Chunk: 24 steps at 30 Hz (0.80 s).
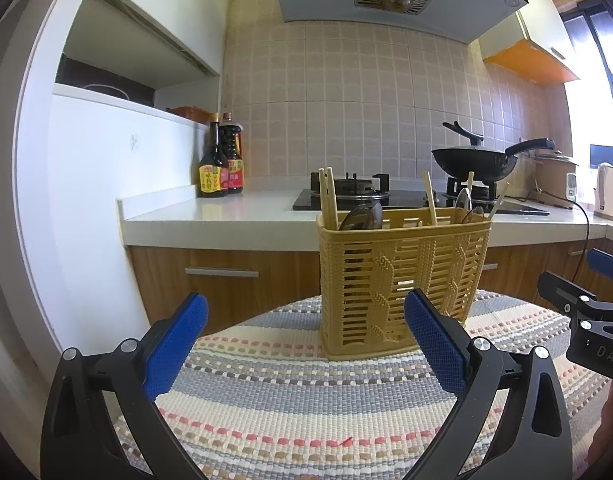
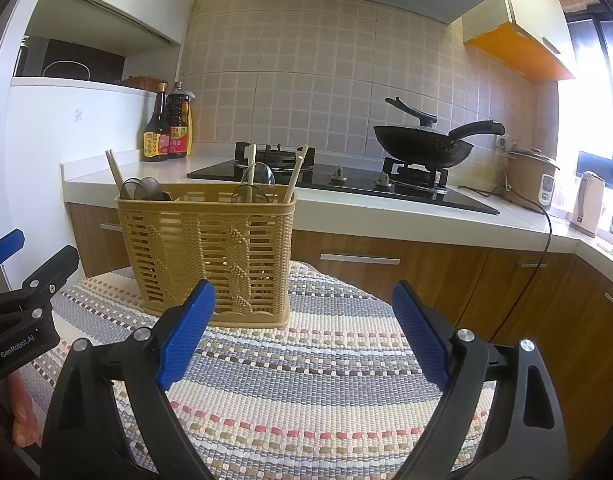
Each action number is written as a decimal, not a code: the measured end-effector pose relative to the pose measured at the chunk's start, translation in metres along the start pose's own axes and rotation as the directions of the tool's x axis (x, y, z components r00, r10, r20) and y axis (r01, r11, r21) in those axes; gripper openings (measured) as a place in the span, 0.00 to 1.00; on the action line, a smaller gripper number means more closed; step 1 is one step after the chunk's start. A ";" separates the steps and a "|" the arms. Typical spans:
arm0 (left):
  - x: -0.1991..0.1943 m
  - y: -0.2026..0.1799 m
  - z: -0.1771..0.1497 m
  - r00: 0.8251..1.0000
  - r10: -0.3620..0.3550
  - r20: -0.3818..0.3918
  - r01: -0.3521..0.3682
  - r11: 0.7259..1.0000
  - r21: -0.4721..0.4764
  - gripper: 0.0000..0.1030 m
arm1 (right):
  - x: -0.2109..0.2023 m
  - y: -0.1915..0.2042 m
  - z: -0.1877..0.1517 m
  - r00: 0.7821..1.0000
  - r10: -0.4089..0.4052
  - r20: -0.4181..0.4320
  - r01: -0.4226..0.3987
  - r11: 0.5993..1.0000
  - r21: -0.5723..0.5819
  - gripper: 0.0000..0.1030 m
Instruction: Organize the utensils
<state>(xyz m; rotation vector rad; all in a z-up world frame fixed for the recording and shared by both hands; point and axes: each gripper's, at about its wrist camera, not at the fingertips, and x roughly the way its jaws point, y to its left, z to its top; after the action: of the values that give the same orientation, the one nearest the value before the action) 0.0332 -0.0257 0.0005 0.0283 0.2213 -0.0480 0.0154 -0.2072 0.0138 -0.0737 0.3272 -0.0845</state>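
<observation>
A tan slatted plastic utensil basket (image 1: pixel 402 276) stands upright on a striped woven mat (image 1: pixel 298 396); it also shows in the right wrist view (image 2: pixel 206 252). Wooden chopsticks (image 1: pixel 328 198) and dark spoons (image 1: pixel 360 216) stick out of its compartments, also seen from the right as chopsticks (image 2: pixel 115 168) and spoons (image 2: pixel 142 189). My left gripper (image 1: pixel 306 340) is open and empty, just in front of the basket. My right gripper (image 2: pixel 304 330) is open and empty, to the basket's right front. Each gripper shows at the edge of the other's view.
Behind the mat runs a white counter (image 1: pixel 226 212) with wooden drawers, sauce bottles (image 1: pixel 220 164), a black gas hob (image 2: pixel 346 182) with a wok (image 2: pixel 424 144), a rice cooker (image 2: pixel 532 176) and a kettle (image 2: pixel 588 204). A range hood hangs above.
</observation>
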 end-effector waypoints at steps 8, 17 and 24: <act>0.000 -0.002 0.000 1.000 -0.006 -0.003 0.006 1.000 -0.002 0.93 | 0.000 0.001 -0.001 1.000 -0.003 -0.002 0.003 1.000 -0.002 0.83; 0.000 -0.002 -0.001 1.000 -0.007 -0.003 0.007 1.000 -0.007 0.93 | 0.000 0.002 -0.001 1.000 -0.003 -0.004 0.003 1.000 -0.005 0.83; 0.001 -0.005 -0.002 1.000 -0.011 -0.008 0.011 1.000 -0.004 0.93 | 0.001 0.003 -0.002 1.000 -0.007 -0.005 0.007 1.000 -0.009 0.83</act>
<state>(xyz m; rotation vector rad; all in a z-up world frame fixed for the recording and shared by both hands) 0.0334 -0.0303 -0.0012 0.0230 0.2293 -0.0579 0.0156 -0.2041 0.0115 -0.0836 0.3324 -0.0899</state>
